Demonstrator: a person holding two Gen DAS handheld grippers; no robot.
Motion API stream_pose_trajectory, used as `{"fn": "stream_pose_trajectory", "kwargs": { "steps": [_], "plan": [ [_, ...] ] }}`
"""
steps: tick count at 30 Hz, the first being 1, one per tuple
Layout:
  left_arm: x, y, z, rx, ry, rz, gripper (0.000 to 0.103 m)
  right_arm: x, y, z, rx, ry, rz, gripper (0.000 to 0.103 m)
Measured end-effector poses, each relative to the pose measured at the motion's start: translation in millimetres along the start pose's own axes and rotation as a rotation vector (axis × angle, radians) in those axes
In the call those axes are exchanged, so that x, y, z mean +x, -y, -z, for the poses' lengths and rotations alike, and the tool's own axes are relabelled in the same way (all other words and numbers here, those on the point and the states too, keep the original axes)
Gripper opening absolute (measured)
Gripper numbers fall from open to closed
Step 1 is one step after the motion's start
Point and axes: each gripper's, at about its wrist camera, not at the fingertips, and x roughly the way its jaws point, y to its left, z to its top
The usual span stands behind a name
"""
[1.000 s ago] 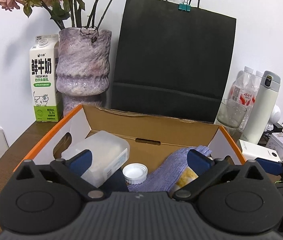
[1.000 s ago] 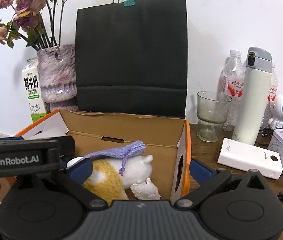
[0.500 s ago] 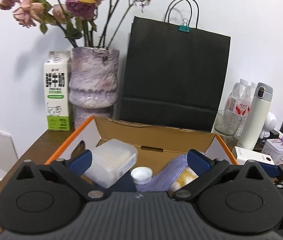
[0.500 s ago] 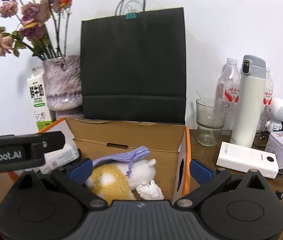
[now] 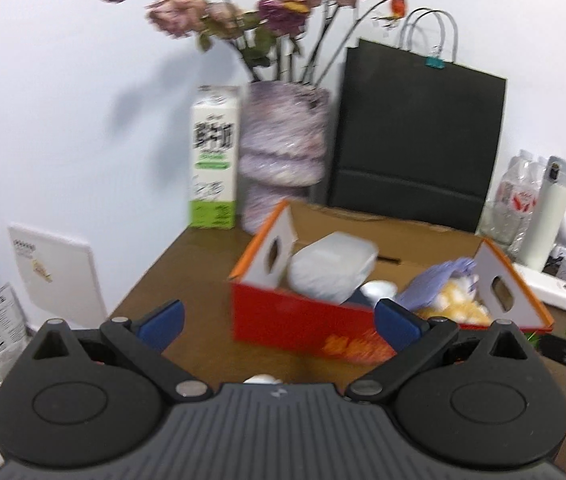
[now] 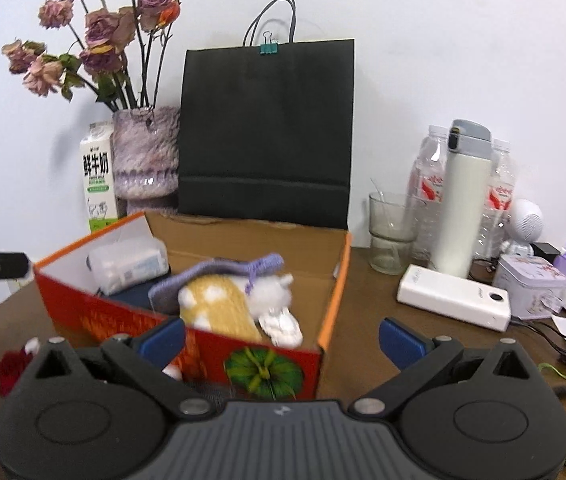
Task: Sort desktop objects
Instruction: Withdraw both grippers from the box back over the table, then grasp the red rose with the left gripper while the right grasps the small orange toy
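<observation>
An open orange cardboard box [image 5: 303, 328] [image 6: 219, 344] stands on the brown desk. In it lie a translucent plastic container [image 5: 333, 266] [image 6: 129, 264], a white cap [image 5: 379, 290], a purple knitted pouch [image 6: 219, 276] and a yellow and white plush toy [image 6: 219, 304]. My left gripper [image 5: 279, 320] is open and empty, in front of and left of the box. My right gripper [image 6: 281, 338] is open and empty, in front of the box's front right corner. A small red thing [image 6: 11, 364] lies on the desk left of the right gripper.
Behind the box stand a black paper bag [image 6: 267, 132], a purple vase with dried roses [image 6: 145, 168] and a milk carton [image 6: 97, 176]. To the right are a glass [image 6: 391, 236], a white flask [image 6: 463, 208], water bottles, a white power bank [image 6: 455, 296], a tin and cables.
Both grippers have pulled back and up from over the box; its front wall now shows. The left gripper has also swung left. Both stay open.
</observation>
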Motion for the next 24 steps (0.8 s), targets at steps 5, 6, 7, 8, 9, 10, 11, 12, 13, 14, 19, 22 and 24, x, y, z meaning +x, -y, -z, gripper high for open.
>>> {"fn": "stream_pose_trajectory", "kwargs": {
  "steps": [5,6,7,8,9,10,11,12,13,14,19,22,24],
  "plan": [
    [-10.0,-24.7,17.4,-0.043,-0.033,-0.024,0.103,-16.7,1.5,19.7,-0.008,-0.027,0.018,0.103],
    [-10.9,-27.8,19.9,-0.047,-0.040,-0.028,0.103,-20.2,1.3,24.0,-0.008,-0.035,0.020,0.103],
    [-12.1,-30.1,23.2,-0.049,-0.045,-0.035,0.103,-22.9,0.5,27.5,-0.009,-0.041,0.021,0.103],
    [-13.7,-31.6,26.5,-0.047,-0.049,-0.039,0.103,-25.1,0.0,30.9,-0.011,-0.045,0.021,0.103],
    [-14.9,-33.1,30.1,-0.044,-0.055,-0.038,0.103,-27.7,-1.3,34.3,-0.014,-0.050,0.022,0.103],
    [-15.8,-33.2,33.7,-0.039,-0.062,-0.035,0.103,-30.8,-2.8,37.9,-0.017,-0.054,0.023,0.103],
    [-16.7,-32.6,37.5,-0.032,-0.069,-0.031,0.103,-33.3,-3.5,40.4,-0.017,-0.056,0.024,0.103],
    [-16.6,-31.4,40.9,-0.026,-0.075,-0.028,0.103,-35.9,-4.1,42.5,-0.017,-0.057,0.027,0.103],
    [-16.0,-29.4,44.5,-0.020,-0.081,-0.026,0.103,-37.7,-4.9,45.1,-0.018,-0.061,0.030,0.103],
    [-15.1,-27.0,48.5,-0.008,-0.091,-0.024,0.103,-38.5,-5.3,46.9,-0.019,-0.064,0.034,0.103],
    [-14.9,-14.4,57.6,0.052,-0.098,-0.014,0.103,-37.3,-9.9,55.7,-0.029,-0.098,0.075,0.103],
    [-14.1,-11.7,59.6,0.064,-0.098,-0.016,0.103,-35.8,-12.7,59.2,-0.040,-0.110,0.073,0.103],
    [-11.9,-11.4,61.3,0.066,-0.101,-0.021,0.103,-32.7,-13.8,61.2,-0.048,-0.120,0.074,0.103]
  ]
}}
